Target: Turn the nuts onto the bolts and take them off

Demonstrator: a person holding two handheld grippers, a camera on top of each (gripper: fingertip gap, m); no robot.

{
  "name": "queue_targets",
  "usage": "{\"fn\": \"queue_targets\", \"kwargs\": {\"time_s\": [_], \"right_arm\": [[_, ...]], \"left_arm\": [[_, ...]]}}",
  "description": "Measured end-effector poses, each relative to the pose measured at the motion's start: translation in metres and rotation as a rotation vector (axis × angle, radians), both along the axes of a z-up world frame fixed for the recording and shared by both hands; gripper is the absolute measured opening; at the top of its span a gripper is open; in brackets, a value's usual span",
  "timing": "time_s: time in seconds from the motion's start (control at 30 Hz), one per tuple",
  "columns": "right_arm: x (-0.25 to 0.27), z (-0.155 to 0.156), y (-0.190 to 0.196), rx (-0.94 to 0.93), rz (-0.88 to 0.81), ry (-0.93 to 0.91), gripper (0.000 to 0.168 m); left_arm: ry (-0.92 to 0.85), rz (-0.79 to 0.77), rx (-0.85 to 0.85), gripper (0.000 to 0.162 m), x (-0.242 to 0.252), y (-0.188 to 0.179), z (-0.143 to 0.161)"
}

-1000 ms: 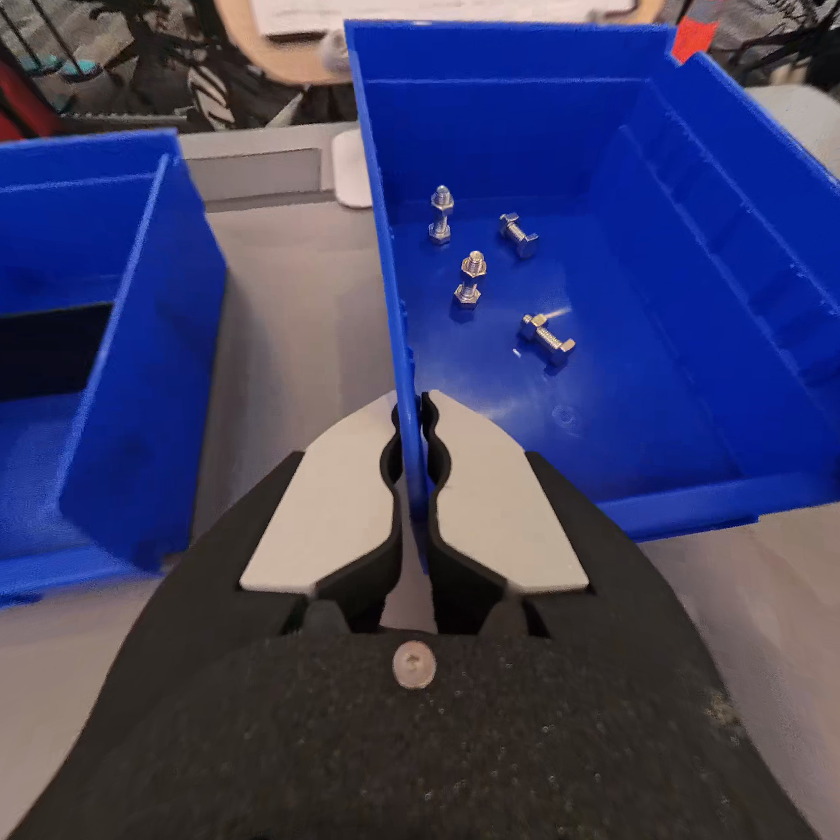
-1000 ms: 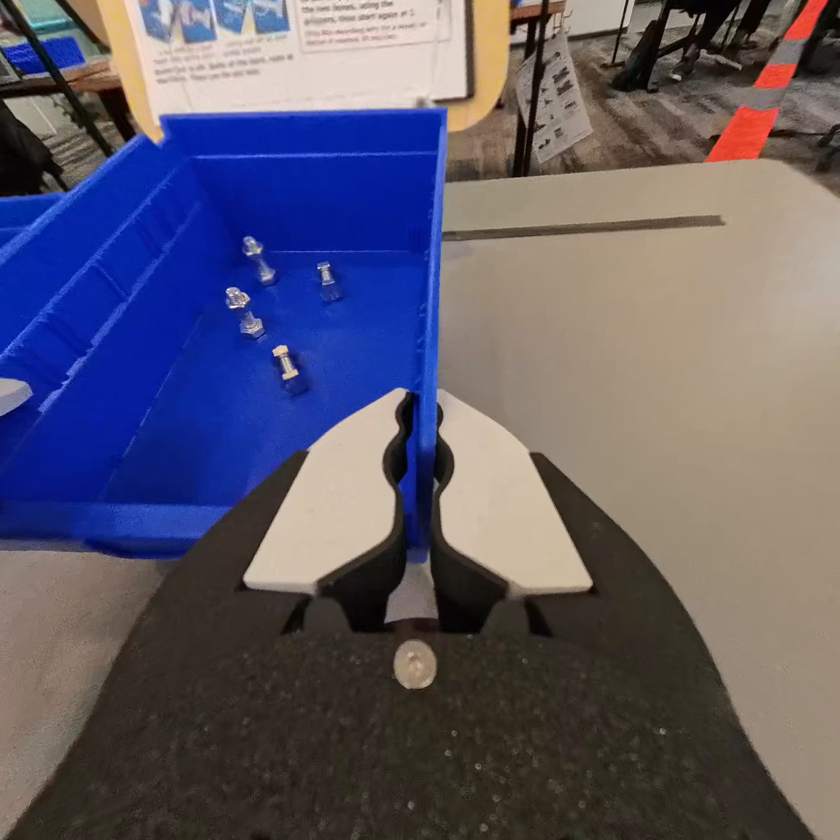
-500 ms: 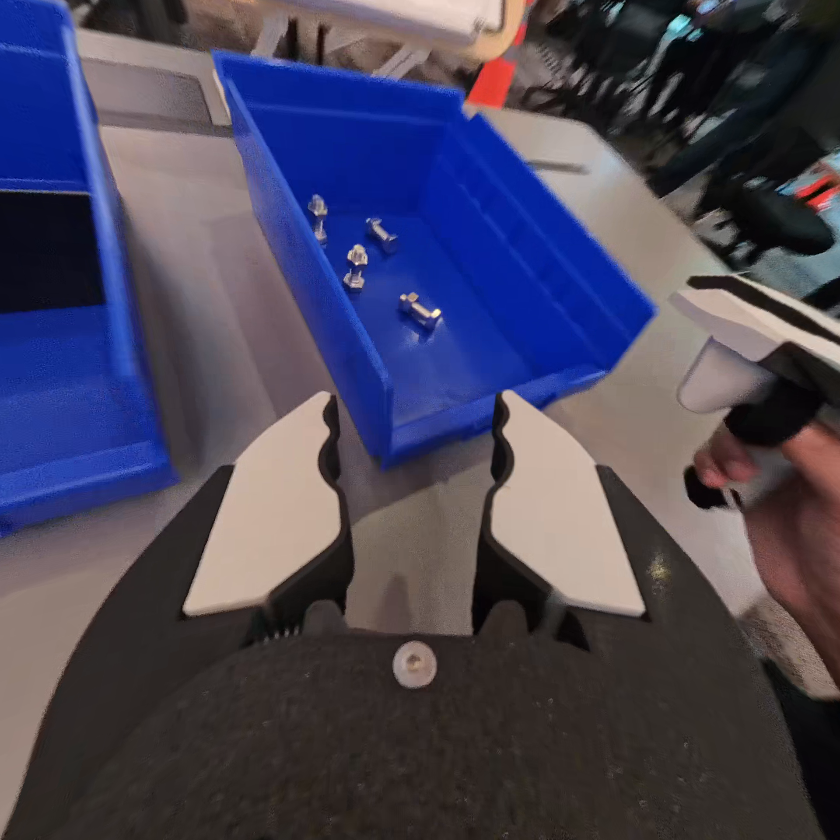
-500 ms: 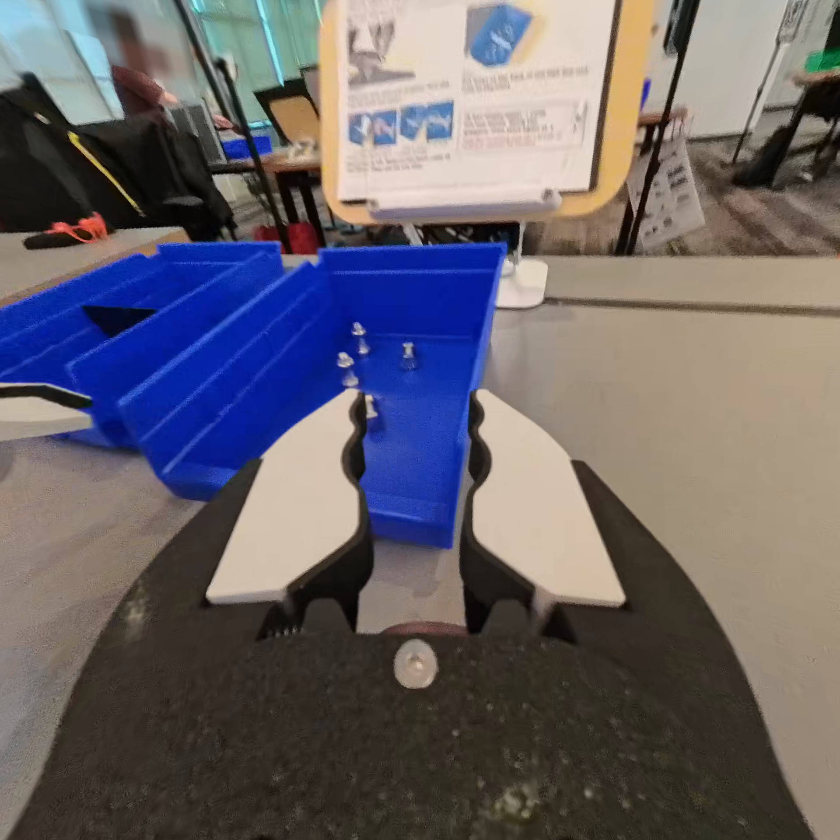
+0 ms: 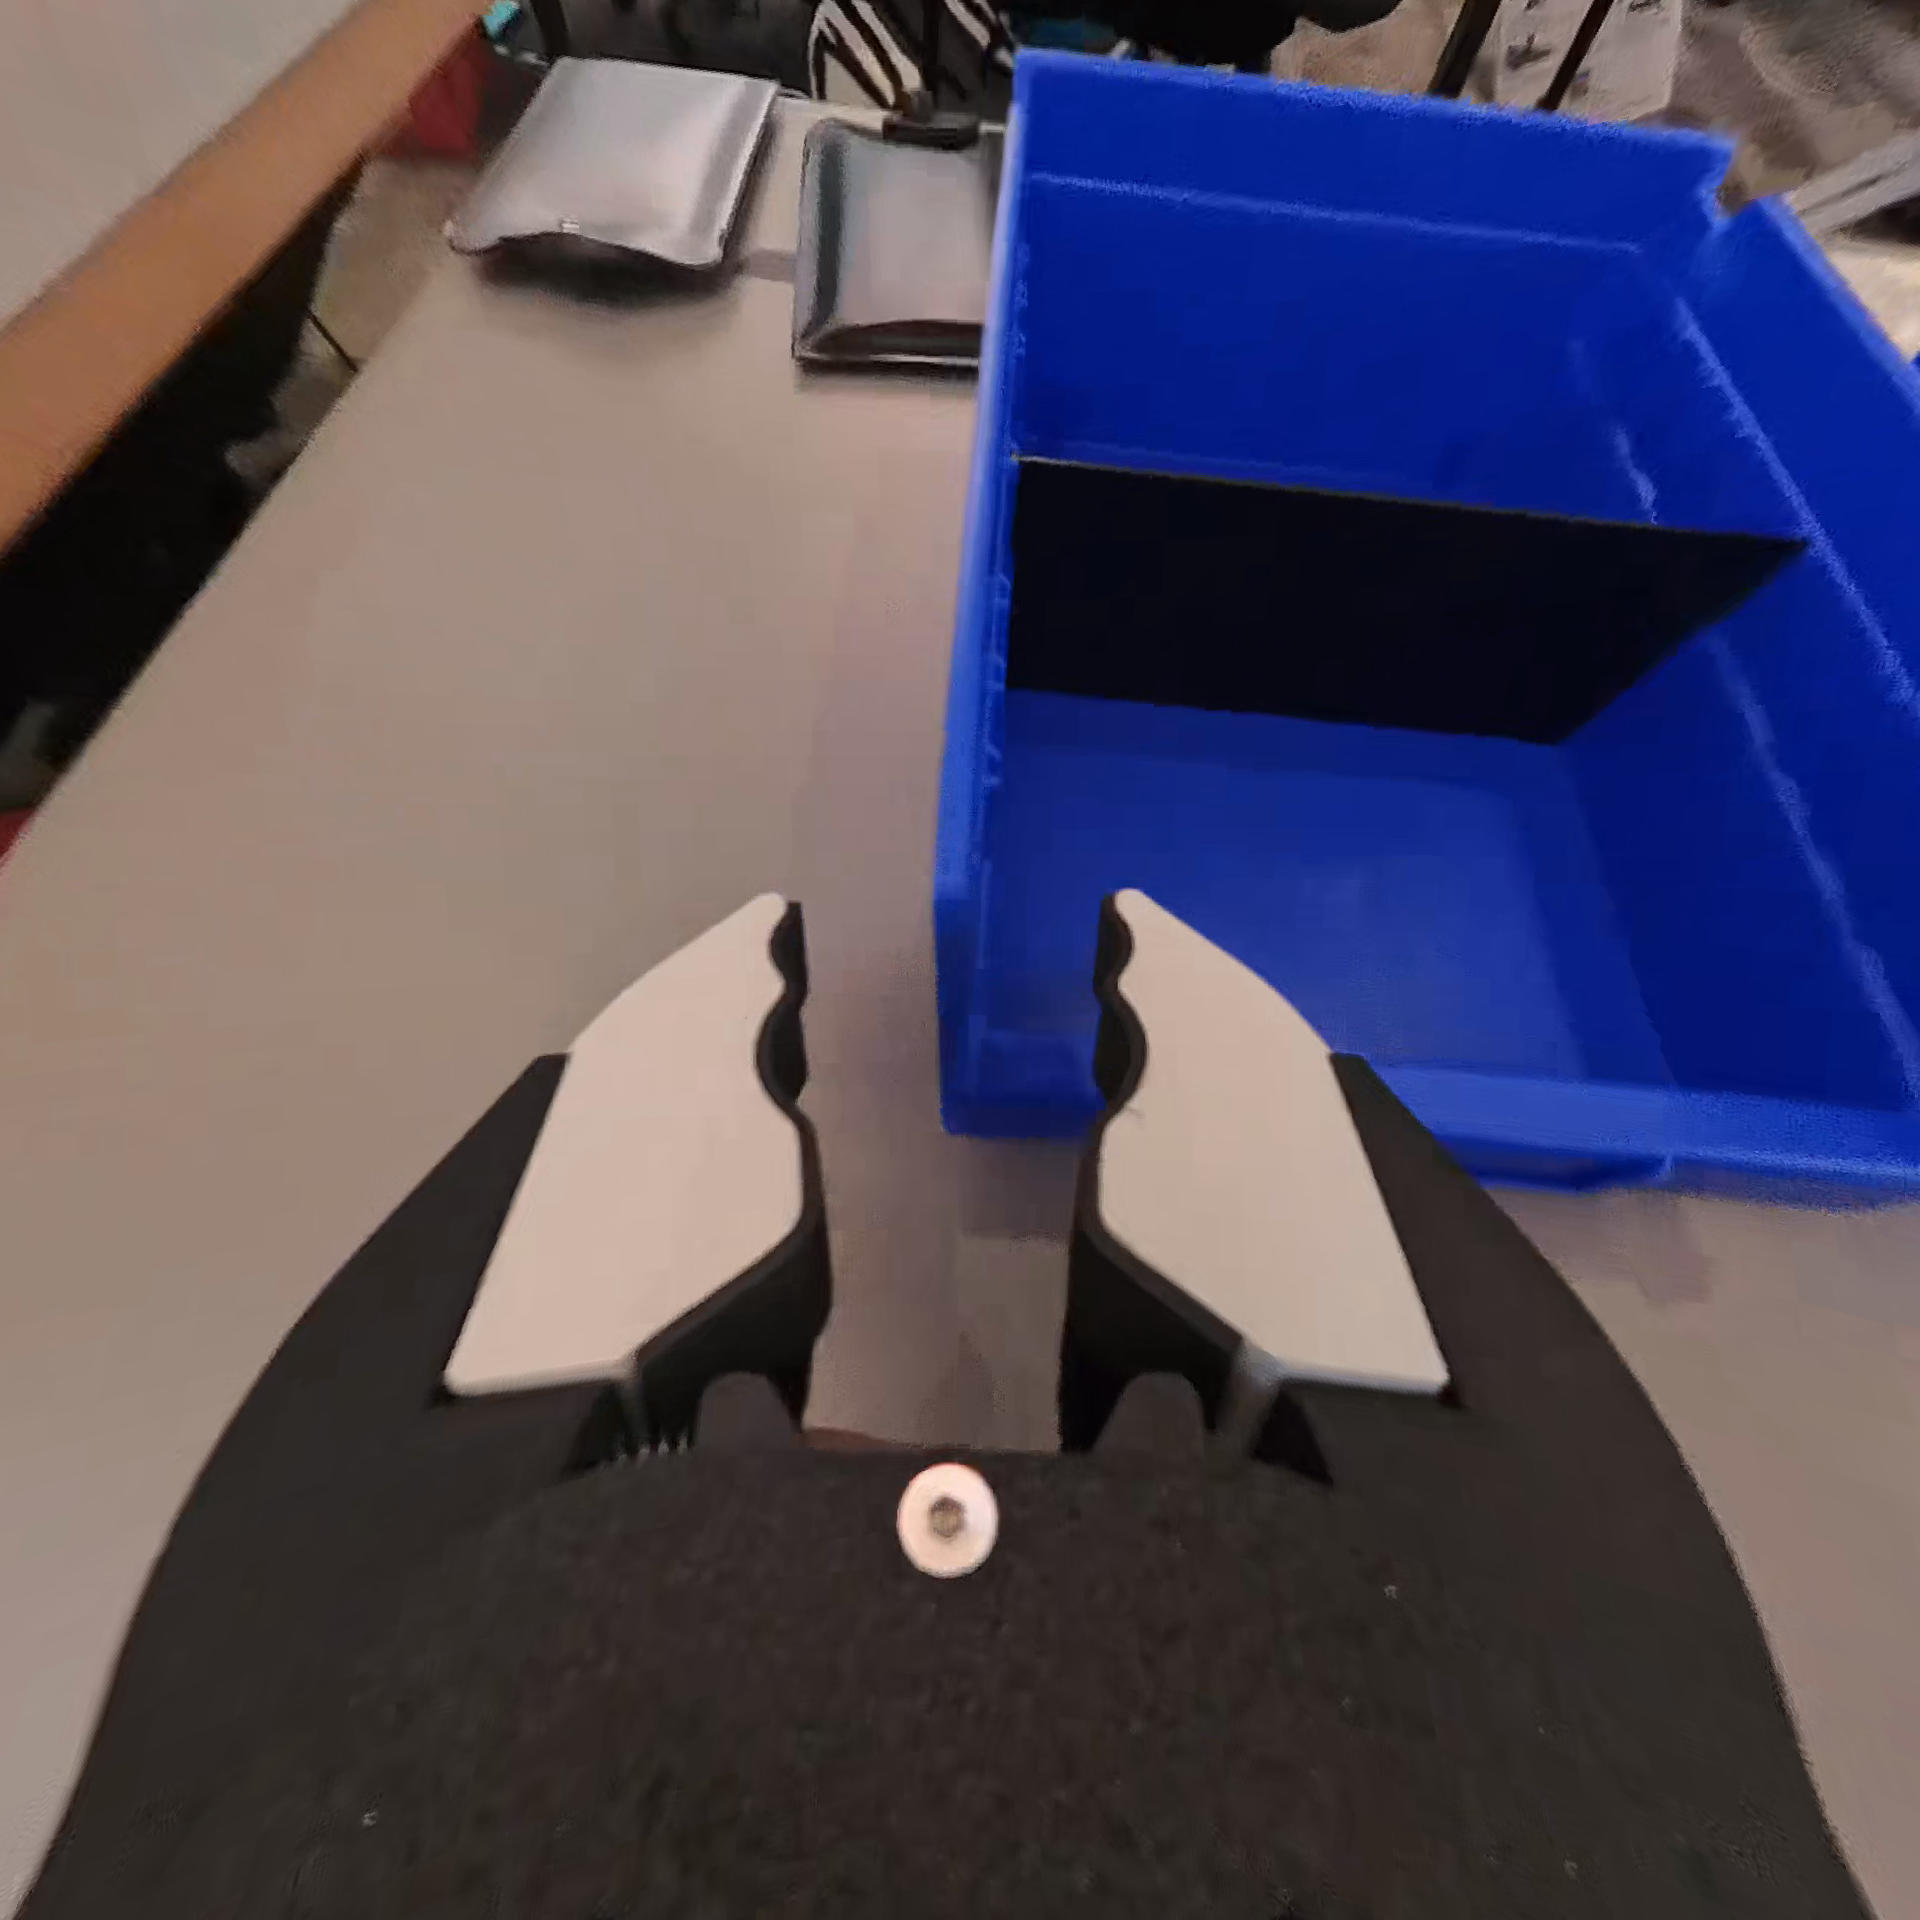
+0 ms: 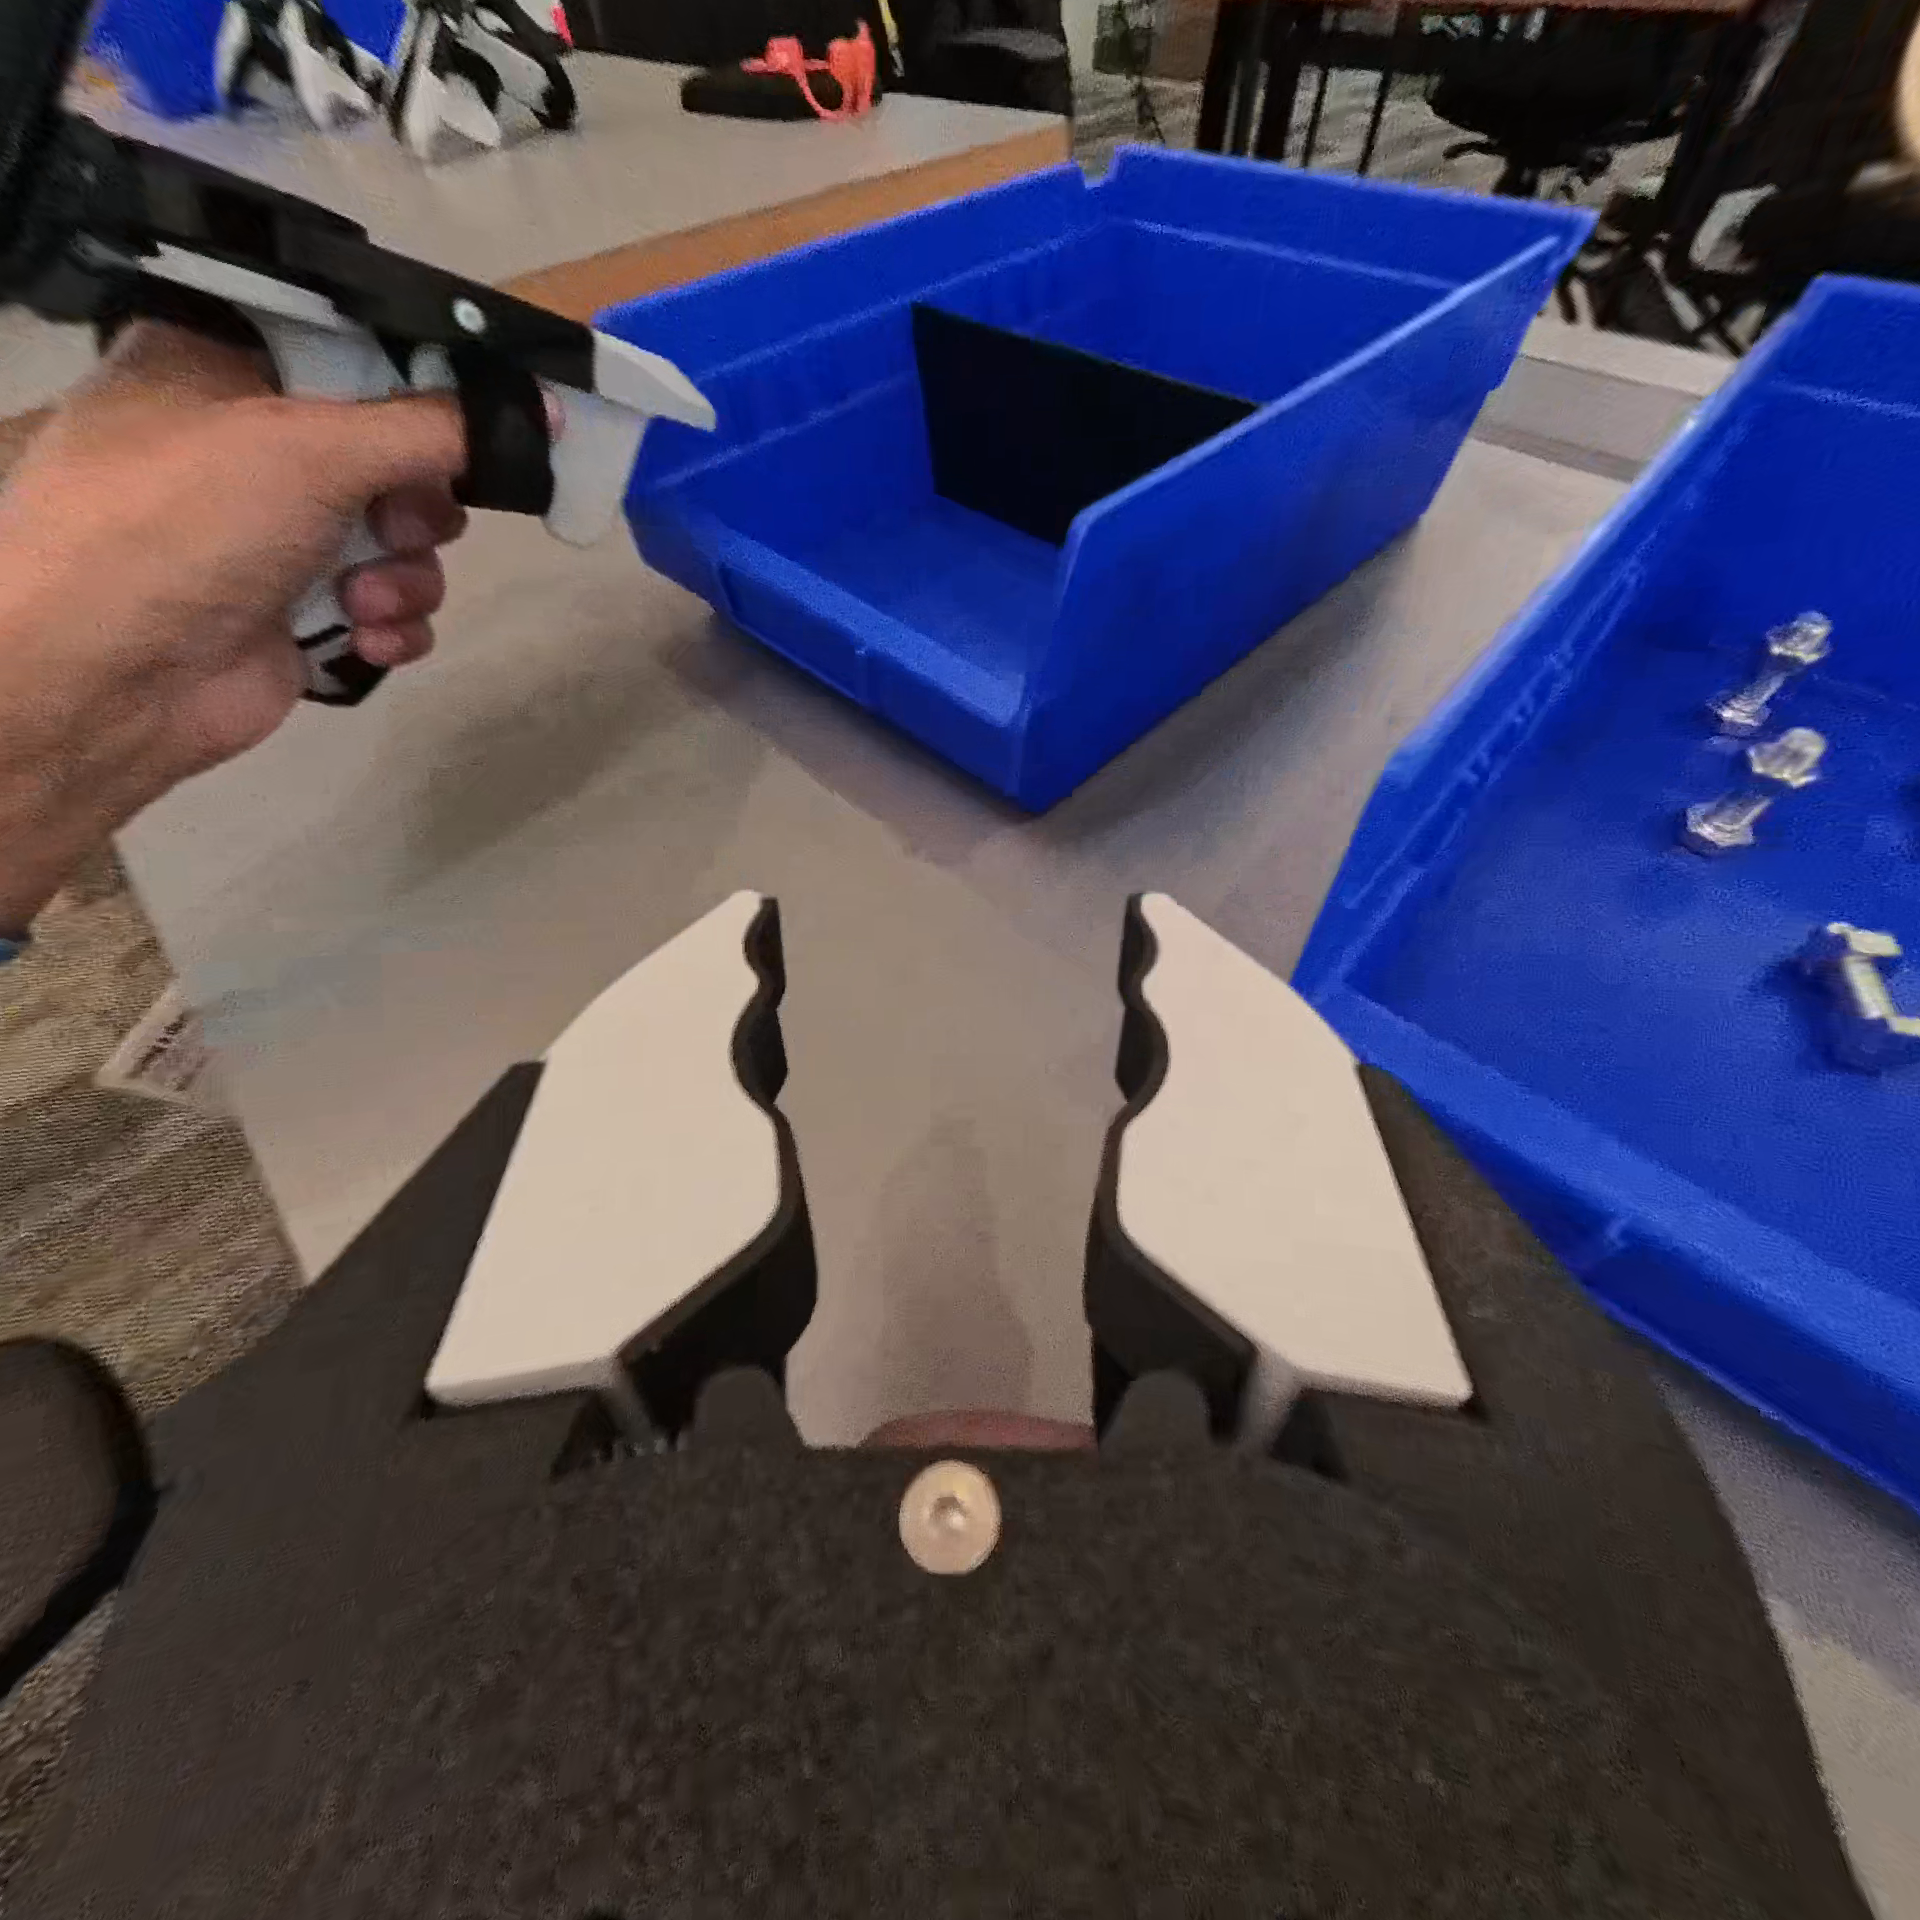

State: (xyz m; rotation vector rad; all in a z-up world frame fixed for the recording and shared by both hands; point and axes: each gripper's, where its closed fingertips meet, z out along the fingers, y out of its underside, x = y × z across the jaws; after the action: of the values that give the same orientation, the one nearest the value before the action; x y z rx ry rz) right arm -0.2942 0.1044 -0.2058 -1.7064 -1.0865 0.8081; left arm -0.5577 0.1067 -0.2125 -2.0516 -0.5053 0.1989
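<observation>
- The shiny bolts (image 6: 1756,800) with nuts on lie in the blue bin (image 6: 1475,1174), right of the empty, spread-apart right gripper (image 6: 951,914).
- The left gripper (image 5: 951,914) is spread apart and empty too.

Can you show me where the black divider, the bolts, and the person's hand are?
Black divider (image 6: 1049,436): right wrist view, middle of its dark face.
Bolts (image 6: 1756,792): right wrist view, shank of one in the right-hand bin.
Hand (image 6: 208,540): right wrist view, its back.
</observation>
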Motion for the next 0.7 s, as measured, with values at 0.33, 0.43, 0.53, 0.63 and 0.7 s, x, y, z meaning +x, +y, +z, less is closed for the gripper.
{"fn": "queue_targets", "kwargs": {"time_s": [0.33,0.43,0.53,0.63,0.7], "right_arm": [[-0.043,-0.015,0.015,-0.046,-0.164,-0.072,0.061],[-0.053,-0.019,0.008,-0.093,-0.156,-0.052,0.05],[-0.051,-0.023,0.003,-0.095,-0.201,-0.082,0.01],[-0.045,-0.012,0.002,0.016,-0.237,-0.097,0.003],[-0.04,0.006,-0.001,0.035,-0.238,-0.058,0.002]], "left_arm": [[-0.039,-0.015,0.007,0.002,0.028,-0.044,-0.006],[-0.028,0.035,0.023,0.003,0.048,-0.084,-0.005],[-0.005,0.078,0.022,0.003,0.066,-0.115,-0.005],[0.062,0.092,0.06,0.004,0.084,-0.134,0.006],[0.141,0.109,0.082,0.005,0.094,-0.143,0.023]]}}
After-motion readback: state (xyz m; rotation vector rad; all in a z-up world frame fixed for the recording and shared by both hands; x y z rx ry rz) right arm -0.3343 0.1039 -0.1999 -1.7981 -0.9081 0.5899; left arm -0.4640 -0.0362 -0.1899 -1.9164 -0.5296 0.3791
